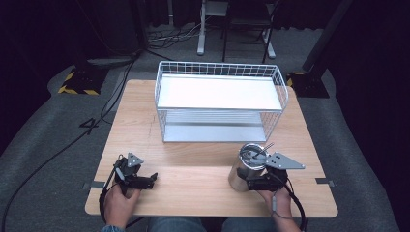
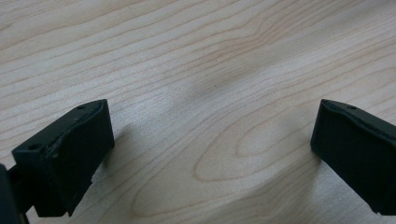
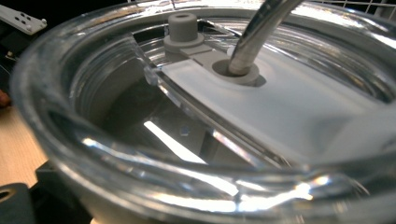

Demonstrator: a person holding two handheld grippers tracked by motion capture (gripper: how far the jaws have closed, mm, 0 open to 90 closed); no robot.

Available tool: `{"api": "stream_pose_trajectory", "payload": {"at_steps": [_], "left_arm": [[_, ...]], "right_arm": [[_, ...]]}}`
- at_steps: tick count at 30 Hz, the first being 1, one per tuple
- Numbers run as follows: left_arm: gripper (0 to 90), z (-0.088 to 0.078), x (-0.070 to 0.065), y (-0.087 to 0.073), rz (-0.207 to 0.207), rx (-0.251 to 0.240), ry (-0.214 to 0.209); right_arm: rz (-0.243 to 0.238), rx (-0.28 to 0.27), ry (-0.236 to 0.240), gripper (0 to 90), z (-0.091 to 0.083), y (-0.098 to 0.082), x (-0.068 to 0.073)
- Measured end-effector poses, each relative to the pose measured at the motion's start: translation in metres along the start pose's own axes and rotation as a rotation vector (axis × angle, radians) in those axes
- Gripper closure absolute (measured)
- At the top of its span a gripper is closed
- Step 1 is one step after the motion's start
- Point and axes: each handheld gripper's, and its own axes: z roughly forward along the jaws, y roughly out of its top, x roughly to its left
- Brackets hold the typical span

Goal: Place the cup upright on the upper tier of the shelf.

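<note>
A steel tumbler point(image 1: 238, 174) with a clear lid point(image 3: 280, 107) and a metal straw point(image 3: 259, 32) stands at the table's front right. My right gripper point(image 1: 244, 184) is closed around its lower body, held by a hand from the near edge. In the right gripper view the lid is very close, and one black finger point(image 3: 14, 205) shows at the bottom left. My left gripper point(image 1: 150, 180) lies at the front left of the wooden table point(image 1: 193, 164). Its jaws stand wide apart over bare wood point(image 2: 212, 140), with nothing between them.
A white wire rack point(image 1: 220, 92) with two shelves stands on the far half of the table, its open side facing me. Both shelves are bare. Cables run over the grey floor to the left, and a chair and table legs stand behind.
</note>
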Motion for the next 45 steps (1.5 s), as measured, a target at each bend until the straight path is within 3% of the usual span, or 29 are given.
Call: {"api": "stream_pose_trajectory", "payload": {"at_steps": [9,28,45], "left_arm": [[0.0,0.0,0.0,0.0,0.0,0.0,0.0],[0.0,0.0,0.0,0.0,-0.002,0.001,-0.001],[0.0,0.0,0.0,0.0,0.0,0.0,-0.001]], "right_arm": [[-0.034,-0.003,-0.005,3.9,-0.004,0.02,0.005],[-0.08,-0.021,-0.015,3.9,-0.002,0.083,0.01],[-0.084,-0.009,-0.037,3.8,0.002,0.142,0.002]]}}
